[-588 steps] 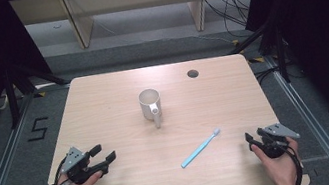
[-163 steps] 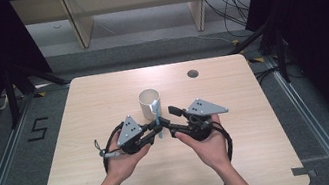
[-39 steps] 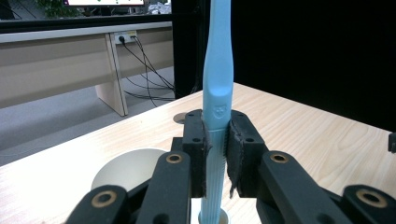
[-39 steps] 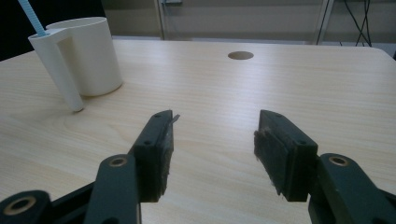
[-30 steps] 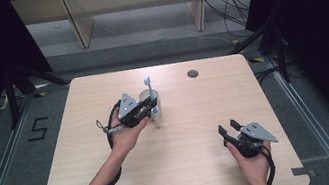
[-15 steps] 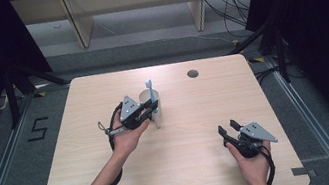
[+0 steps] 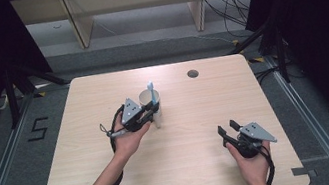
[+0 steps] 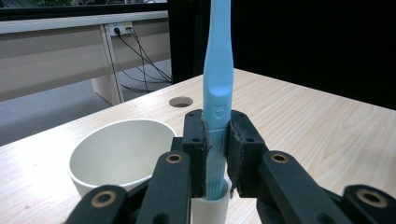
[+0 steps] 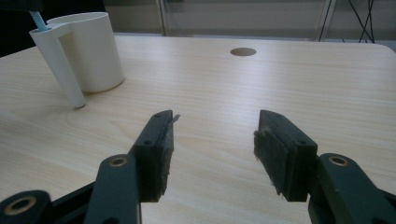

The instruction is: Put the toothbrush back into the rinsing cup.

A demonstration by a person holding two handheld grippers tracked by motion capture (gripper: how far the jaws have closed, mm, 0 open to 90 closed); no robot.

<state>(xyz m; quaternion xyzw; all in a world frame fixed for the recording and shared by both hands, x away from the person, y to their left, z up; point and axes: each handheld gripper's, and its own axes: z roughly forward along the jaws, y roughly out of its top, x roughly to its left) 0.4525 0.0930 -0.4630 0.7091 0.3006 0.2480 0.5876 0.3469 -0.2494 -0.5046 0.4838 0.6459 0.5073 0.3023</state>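
Note:
A white mug [image 7: 144, 97] stands near the middle of the table, with a hollow tube-like handle [image 9: 60, 70] on its near side. My left gripper [image 7: 151, 110] is shut on a light blue toothbrush [image 8: 217, 79] and holds it upright beside the mug [image 8: 116, 154]. The brush's lower end sits in the top of the handle tube [image 8: 210, 207]. Its upper end [image 7: 150, 86] rises above the mug rim. My right gripper [image 7: 227, 127] rests low at the table's front right, open with nothing between its fingers [image 9: 156, 149], and points toward the mug [image 9: 88, 51].
A round cable hole [image 7: 193, 73] lies in the wooden tabletop [image 7: 197, 117] behind and right of the mug. Shelving and cables stand on the floor beyond the far edge. Dark curtains flank both sides.
My left gripper has sunk slightly with the toothbrush, bringing the brush's lower end into the mug's handle tube. The right gripper has not moved.

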